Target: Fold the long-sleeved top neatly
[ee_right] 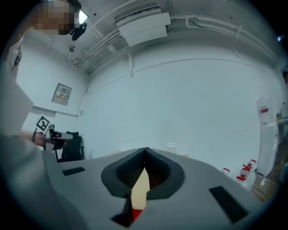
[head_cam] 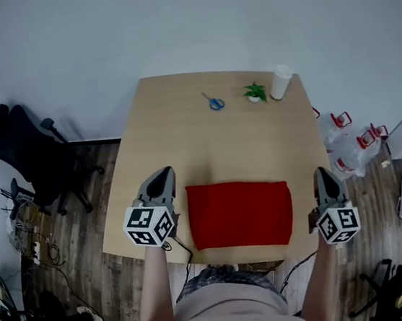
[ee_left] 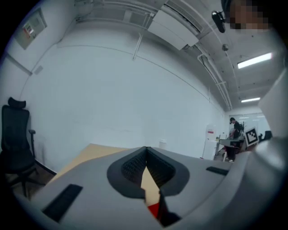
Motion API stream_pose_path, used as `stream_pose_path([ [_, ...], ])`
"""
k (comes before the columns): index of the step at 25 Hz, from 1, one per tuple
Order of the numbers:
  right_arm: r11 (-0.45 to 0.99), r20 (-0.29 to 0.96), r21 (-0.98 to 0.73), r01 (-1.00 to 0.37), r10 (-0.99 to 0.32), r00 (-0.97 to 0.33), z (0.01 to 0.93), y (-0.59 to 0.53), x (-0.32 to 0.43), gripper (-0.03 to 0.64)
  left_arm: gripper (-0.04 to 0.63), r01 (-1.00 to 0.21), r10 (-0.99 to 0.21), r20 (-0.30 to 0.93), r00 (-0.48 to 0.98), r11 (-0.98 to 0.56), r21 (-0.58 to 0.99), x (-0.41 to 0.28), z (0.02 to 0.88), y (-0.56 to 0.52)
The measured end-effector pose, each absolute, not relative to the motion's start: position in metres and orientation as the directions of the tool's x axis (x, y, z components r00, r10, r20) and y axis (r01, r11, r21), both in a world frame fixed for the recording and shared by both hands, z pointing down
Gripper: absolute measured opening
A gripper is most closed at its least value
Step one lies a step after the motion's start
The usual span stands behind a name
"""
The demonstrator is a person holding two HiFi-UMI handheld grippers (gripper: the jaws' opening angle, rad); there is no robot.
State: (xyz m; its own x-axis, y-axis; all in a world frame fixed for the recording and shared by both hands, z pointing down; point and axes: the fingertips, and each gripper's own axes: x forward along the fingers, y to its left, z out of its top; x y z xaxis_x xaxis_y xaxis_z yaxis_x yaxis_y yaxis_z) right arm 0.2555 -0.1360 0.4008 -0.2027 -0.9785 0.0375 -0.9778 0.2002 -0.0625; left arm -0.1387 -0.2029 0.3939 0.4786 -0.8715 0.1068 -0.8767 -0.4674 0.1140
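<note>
Far left, on the wood floor: black office chair (head_cam: 37, 158), well apart from the surface (head_cam: 183, 136)

Your left hand-held gripper (head_cam: 160, 173): over the near left part of the surface, aimed away from you at the white wall. In the left gripper view its jaws are closed tip to tip with nothing between them; it holds nothing

Long-sleeved top (head_cam: 240, 214): red, folded into a flat rectangle with straight edges. It lies on the surface at the near edge, between your two hand-held grippers, and neither one touches it

Far end of the surface, well apart from the top: blue-handled scissors (head_cam: 214, 103), then a small green plant (head_cam: 254, 91), then a white cylinder (head_cam: 280, 82) just beside the plant

Your right hand-held gripper (head_cam: 322, 172): at the right edge of the surface, also aimed at the wall. In the right gripper view its jaws are closed together and empty

Floor at right: red-and-white containers (head_cam: 341, 121)
</note>
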Motion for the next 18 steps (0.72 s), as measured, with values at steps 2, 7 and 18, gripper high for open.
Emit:
stream_pose_path([
  [2, 0.124, 0.006, -0.033, -0.992, -0.992, -0.125, 0.393, -0.129, 0.262, 0.008, 0.002, -0.9, -0.896, 0.084, 0.436, -0.433, 0.055, -0.142, 0.385, -0.2],
  [7, 0.029, -0.061, -0.033, -0.999, -0.998, -0.027, 0.378, -0.114, 0.275, 0.008, 0.002, -0.908, -0.906, 0.064, 0.418, -0.418, 0.015, -0.142, 0.379, -0.193],
  [18, -0.023, -0.029, -0.009, -1.0, -0.999, 0.024, 0.378, -0.109, 0.285, 0.008, 0.002, -0.909, -0.906, 0.075, 0.418, -0.416, 0.039, -0.144, 0.384, -0.188],
])
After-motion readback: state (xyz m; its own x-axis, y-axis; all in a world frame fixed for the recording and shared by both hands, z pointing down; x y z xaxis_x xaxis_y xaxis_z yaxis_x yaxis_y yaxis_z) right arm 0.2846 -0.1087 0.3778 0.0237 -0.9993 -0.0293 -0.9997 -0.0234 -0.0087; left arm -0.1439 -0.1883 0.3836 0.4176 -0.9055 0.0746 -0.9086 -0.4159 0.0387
